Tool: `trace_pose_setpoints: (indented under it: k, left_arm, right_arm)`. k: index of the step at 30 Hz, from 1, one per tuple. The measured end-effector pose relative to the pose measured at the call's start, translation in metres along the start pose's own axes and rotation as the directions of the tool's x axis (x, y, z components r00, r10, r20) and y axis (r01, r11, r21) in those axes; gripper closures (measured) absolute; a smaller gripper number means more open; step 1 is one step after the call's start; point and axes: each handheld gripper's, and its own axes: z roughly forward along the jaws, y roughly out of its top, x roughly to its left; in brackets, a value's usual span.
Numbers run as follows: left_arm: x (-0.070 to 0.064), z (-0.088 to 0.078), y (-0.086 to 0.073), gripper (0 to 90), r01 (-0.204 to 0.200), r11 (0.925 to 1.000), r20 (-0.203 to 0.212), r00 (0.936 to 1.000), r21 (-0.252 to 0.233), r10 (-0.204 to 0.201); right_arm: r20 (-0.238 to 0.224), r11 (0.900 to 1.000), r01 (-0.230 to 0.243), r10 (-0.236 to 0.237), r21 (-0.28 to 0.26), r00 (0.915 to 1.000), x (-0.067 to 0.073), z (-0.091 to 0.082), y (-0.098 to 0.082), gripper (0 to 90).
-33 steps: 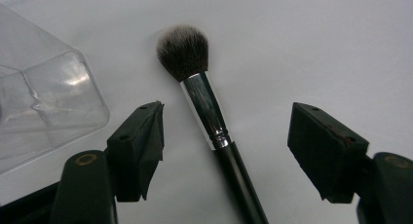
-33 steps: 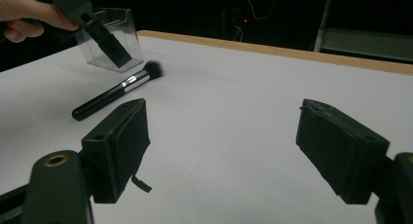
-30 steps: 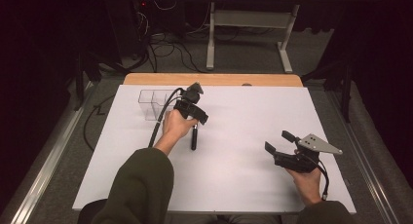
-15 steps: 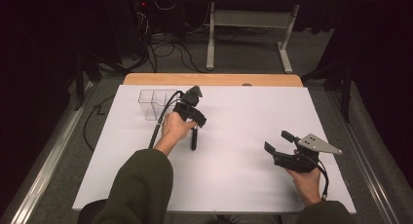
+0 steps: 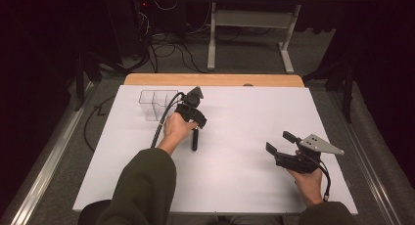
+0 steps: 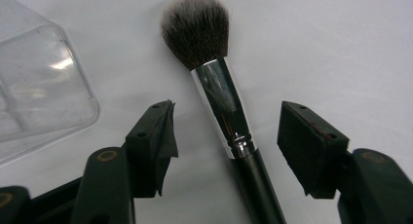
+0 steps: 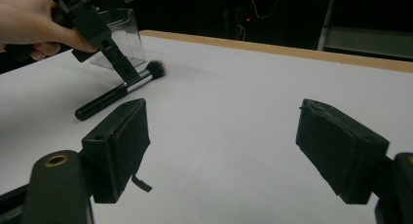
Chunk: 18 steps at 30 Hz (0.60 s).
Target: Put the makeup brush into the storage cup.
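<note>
Right now the left gripper (image 5: 192, 118) is lowered over a makeup brush (image 6: 221, 100) that lies flat on the white table (image 5: 244, 137), in the left half and nearer the far edge than the near one. In the left gripper view its two black jaws straddle the brush at the shiny metal collar, one on each side, and a clear strip of table shows between each pad and the brush, so nothing is pinched. The jaws have just been closing in on the brush, which sits between them, but the pads do not press on it. The brush's dark, pale-tipped bristles point away from the gripper, and its black handle runs back between the jaws toward the near edge; in the high view the end of the handle (image 5: 194, 141) sticks out below the left hand (image 5: 176, 127).

Just beside the brush, toward the far left corner, stands a clear plastic box (image 5: 155, 103) with dividing walls. In the left gripper view its rounded corner (image 6: 44, 83) lies close to the left pad without touching it.

Well apart, near the right edge of the table and toward the near side, the right gripper (image 5: 284, 146) is held above the surface in the right hand (image 5: 308, 183). Its jaws are spread wide with nothing between them, and it faces across the table toward the brush (image 7: 117, 95) and the left gripper (image 7: 97, 34).
</note>
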Motion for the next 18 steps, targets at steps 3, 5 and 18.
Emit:
trace_pose_setpoints:
  k: [3, 5, 18]
  left_arm:
    - [-0.0004, 0.0041, 0.0006, 43.7, -0.004, 1.0, 0.006, 1.0, 0.008, 0.004]
    - [-0.0003, 0.0047, 0.0005, 45.6, -0.004, 1.0, 0.005, 1.0, 0.009, 0.004]
    - [-0.0007, 0.0095, 0.0007, 54.5, -0.012, 0.9997, 0.007, 0.9999, 0.021, 0.012]
  right_arm:
    - [-0.003, 1.0, -0.002, 0.002, 0.001, 1.0, 0.0003, 0.0003, -0.0002, 21.4]
    - [-0.004, 1.0, 0.0, 0.0, 0.002, 1.0, 0.0002, 0.0004, -0.0002, 21.4]
    - [-0.007, 1.0, 0.009, -0.009, 0.005, 0.9999, 0.0004, 0.0006, -0.0003, 21.6]
